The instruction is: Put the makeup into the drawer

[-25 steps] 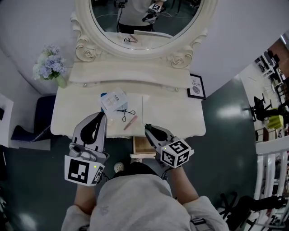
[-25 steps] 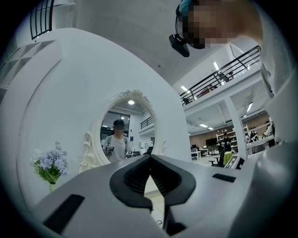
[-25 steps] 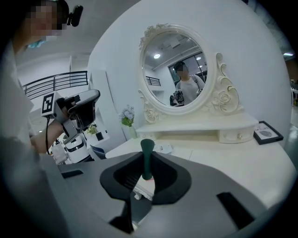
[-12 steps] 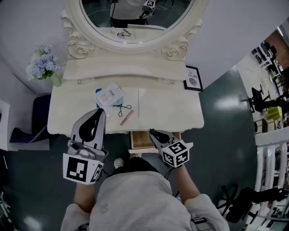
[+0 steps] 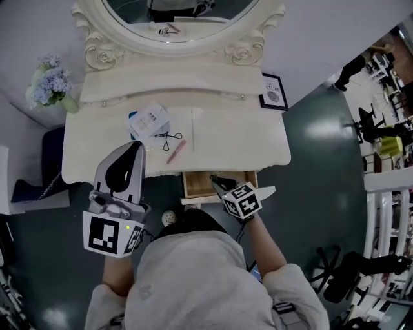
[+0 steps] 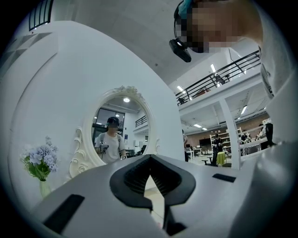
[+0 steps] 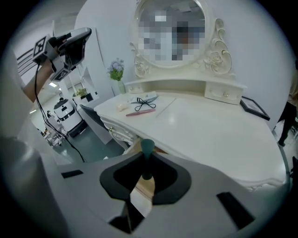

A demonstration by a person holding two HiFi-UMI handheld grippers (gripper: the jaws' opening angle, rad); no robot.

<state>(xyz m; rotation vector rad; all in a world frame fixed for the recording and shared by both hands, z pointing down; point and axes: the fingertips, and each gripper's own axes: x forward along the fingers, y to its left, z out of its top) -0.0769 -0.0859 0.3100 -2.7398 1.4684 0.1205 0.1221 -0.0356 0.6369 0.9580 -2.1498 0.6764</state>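
Note:
My right gripper (image 5: 216, 181) hangs tilted down over the open wooden drawer (image 5: 195, 184) under the vanity table's (image 5: 245, 148) front edge. It is shut on a thin dark teal makeup stick (image 7: 147, 148) with a rounded tip, which pokes out past the jaws. On the tabletop lie a pink makeup pencil (image 5: 175, 152), a black eyelash curler (image 5: 169, 138) and a white packet (image 5: 149, 120). My left gripper (image 5: 136, 148) is held level at the table's front left, shut with nothing in it; it also shows in the right gripper view as the left gripper (image 7: 70, 42).
A large oval mirror (image 5: 174, 13) backs the table. Blue flowers in a vase (image 5: 48, 85) stand at the left end, a small framed picture (image 5: 273, 92) at the right end. A small pale ball (image 5: 169, 218) lies on the dark floor by the drawer.
My right gripper has sunk from table height down over the open drawer, tilting more steeply, with the teal stick still in it. The left gripper has stayed in place.

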